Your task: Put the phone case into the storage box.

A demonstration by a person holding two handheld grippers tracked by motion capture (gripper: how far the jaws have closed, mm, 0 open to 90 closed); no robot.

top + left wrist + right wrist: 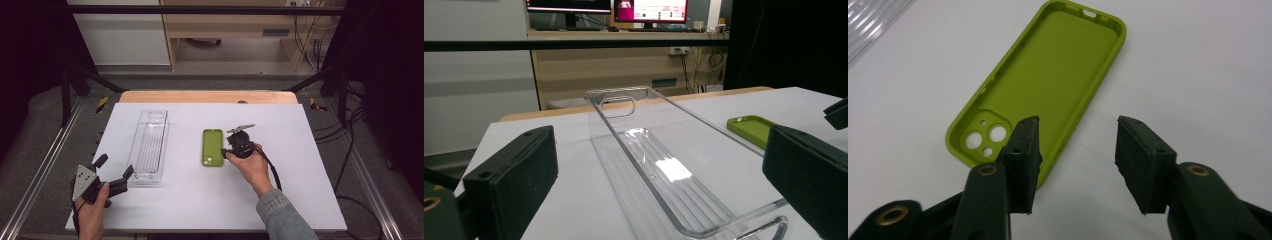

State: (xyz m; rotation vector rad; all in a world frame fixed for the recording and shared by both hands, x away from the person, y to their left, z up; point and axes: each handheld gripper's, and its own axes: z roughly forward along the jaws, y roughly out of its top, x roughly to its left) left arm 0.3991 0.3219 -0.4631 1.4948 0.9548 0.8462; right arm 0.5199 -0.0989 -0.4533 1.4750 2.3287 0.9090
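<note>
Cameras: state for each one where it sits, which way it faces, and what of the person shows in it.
High view: above the person's side, facing forward and down on the table; both hands, left gripper and right gripper show.
Left gripper view: on the left gripper, low, looking along the clear tray; its own open jaws show.
Right gripper view: on the right gripper, looking down at the green phone case; its own open jaws show.
Shared: all three show tray and case.

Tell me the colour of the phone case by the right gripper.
Lime green, inside and out; the phone case shows best in the right gripper view.
</note>
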